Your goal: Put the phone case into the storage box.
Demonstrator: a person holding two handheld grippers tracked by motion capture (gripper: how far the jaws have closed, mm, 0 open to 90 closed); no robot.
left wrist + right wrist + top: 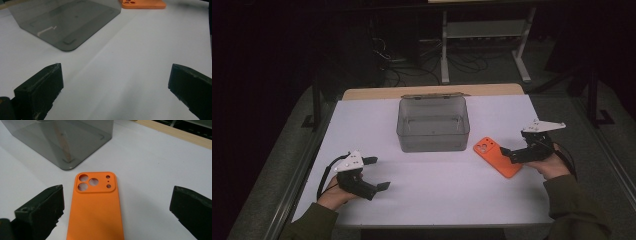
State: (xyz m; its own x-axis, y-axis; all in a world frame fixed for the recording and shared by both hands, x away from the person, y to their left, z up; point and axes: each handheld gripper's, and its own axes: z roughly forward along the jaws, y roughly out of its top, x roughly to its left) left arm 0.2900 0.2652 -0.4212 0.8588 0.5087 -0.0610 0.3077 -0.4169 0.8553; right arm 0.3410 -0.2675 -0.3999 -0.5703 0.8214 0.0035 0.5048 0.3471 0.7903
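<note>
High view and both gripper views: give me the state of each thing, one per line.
Orange phone case: flat on the table, camera cutouts up, not gripped.
Grey box: upright, open, empty.
Right gripper: open, jaws either side of the case.
Left gripper: open, holding nothing, over bare table.

Overhead looks forward-down; gripper cams low (both share box (67, 22)).

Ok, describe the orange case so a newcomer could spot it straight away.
Start at the white table and find the grey box at its middle. The case lies flat just right of the box, between the open jaws of the right gripper. It is the one bright orange thing, with camera holes.
</note>
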